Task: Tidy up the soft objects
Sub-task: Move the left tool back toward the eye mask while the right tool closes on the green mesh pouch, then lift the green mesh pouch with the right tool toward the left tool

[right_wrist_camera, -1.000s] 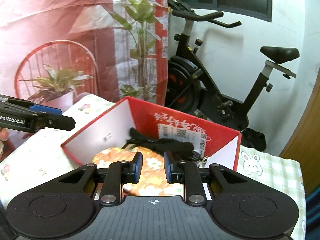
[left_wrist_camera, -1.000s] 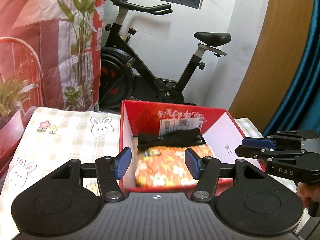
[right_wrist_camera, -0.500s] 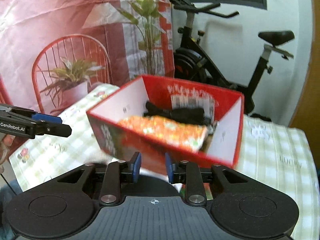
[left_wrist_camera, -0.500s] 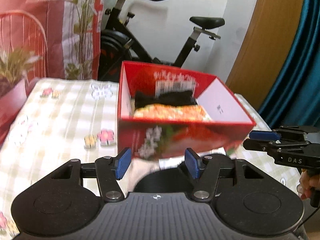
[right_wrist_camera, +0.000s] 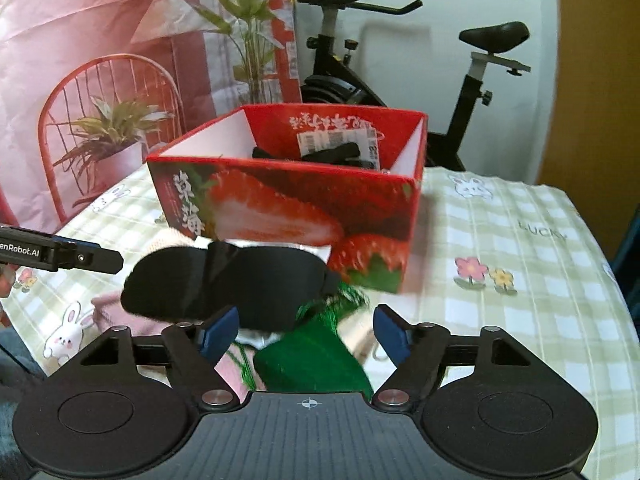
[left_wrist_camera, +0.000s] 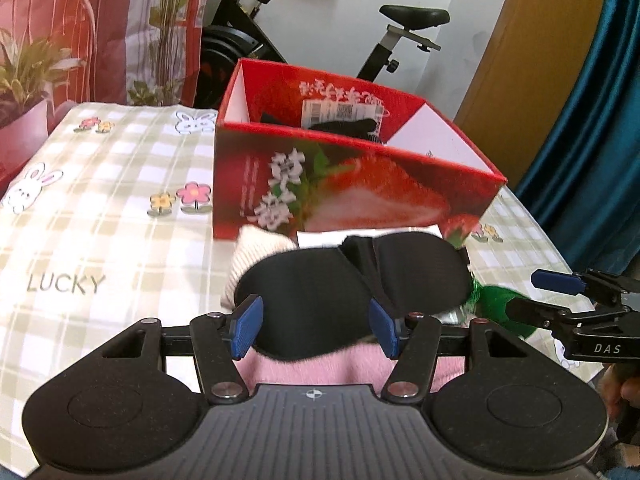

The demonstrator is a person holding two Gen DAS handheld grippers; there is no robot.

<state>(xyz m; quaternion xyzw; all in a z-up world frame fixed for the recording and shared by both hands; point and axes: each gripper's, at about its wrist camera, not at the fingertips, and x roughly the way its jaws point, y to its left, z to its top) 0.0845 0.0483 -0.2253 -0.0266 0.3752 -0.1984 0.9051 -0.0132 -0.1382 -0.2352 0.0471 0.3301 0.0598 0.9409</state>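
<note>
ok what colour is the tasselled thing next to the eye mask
Green, clearest in the right wrist view, beside the black eye mask.

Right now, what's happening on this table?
A person is sorting soft items into the red strawberry box. Both grippers hang over the pile in front of it. The left gripper has open jaws either side of the black eye mask. The right gripper sits over the green fabric; its jaws have just been opening, with the fabric between them but ungripped. A black item already lies in the box.
</note>
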